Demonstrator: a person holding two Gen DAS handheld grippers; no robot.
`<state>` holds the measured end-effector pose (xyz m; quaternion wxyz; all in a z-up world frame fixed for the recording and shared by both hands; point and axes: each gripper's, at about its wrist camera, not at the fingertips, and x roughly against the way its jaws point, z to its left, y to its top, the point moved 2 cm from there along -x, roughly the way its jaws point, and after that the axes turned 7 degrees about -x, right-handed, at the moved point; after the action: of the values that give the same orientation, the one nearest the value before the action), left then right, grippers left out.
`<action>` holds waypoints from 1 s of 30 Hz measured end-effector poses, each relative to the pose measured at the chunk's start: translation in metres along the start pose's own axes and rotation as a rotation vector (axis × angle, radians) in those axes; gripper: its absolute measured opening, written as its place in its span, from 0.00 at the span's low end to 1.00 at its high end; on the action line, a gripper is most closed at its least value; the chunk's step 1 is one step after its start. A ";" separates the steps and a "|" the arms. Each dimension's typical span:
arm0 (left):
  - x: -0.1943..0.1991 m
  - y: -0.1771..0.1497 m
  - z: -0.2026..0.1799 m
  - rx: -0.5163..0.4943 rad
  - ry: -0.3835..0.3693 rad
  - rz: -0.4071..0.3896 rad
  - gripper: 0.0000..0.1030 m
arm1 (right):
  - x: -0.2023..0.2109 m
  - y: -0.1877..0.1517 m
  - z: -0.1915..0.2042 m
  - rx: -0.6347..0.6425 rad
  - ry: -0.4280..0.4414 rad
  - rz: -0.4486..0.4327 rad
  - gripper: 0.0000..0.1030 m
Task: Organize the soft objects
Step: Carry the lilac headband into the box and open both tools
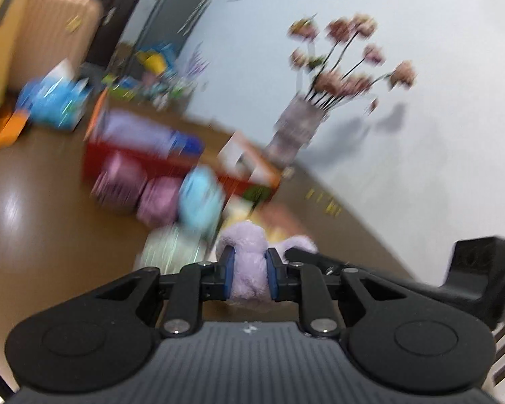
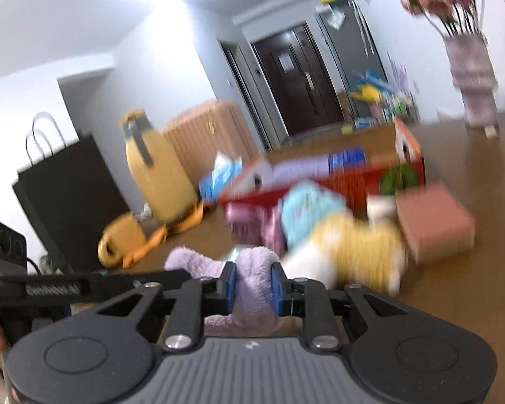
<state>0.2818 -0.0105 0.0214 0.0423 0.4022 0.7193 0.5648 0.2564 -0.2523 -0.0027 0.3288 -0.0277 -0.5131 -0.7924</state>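
Both grippers are shut on the same lilac plush toy. In the left wrist view my left gripper (image 1: 250,274) pinches the lilac plush (image 1: 249,262) between its blue pads, with the right gripper's body (image 1: 471,269) at the right edge. In the right wrist view my right gripper (image 2: 252,284) pinches the plush (image 2: 252,289), and the left gripper (image 2: 50,289) shows at the left. Beyond lie a yellow-and-white plush (image 2: 350,252), a light blue soft item (image 2: 306,208) and pink soft items (image 2: 249,222) on the brown table (image 2: 471,175). The frames are motion-blurred.
A red open box (image 2: 346,178) with folded lilac and blue cloth stands behind the toys. A pink block (image 2: 434,222) lies to the right. A vase of pink flowers (image 2: 471,77) stands near the wall. Suitcases (image 2: 161,171) and a black paper bag (image 2: 67,202) stand beyond the table.
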 end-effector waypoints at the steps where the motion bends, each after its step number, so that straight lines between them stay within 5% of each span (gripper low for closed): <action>1: -0.009 0.021 -0.002 -0.019 -0.015 -0.007 0.19 | -0.005 0.018 -0.002 0.006 0.002 -0.013 0.20; 4: -0.057 0.086 -0.003 -0.094 -0.005 0.017 0.19 | -0.028 0.078 -0.012 0.059 -0.029 -0.064 0.20; 8: -0.162 0.158 0.015 -0.077 0.030 0.093 0.19 | -0.085 0.162 -0.034 0.139 -0.180 -0.073 0.20; 15: -0.338 0.188 0.081 0.137 0.080 0.254 0.17 | -0.221 0.239 -0.108 0.247 -0.469 0.043 0.20; 20: -0.387 0.171 0.122 0.178 0.116 0.343 0.17 | -0.282 0.237 -0.148 0.251 -0.488 0.154 0.20; 27: -0.388 0.165 0.139 0.167 0.150 0.362 0.22 | -0.316 0.229 -0.160 0.229 -0.452 0.280 0.21; 30: -0.377 0.171 0.138 0.158 0.179 0.364 0.37 | -0.317 0.235 -0.159 0.203 -0.461 0.303 0.28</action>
<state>0.6968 -0.1327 -0.0312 -0.1562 0.4758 0.6778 0.5383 0.6802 -0.2887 -0.0116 0.3192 -0.2504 -0.6409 -0.6516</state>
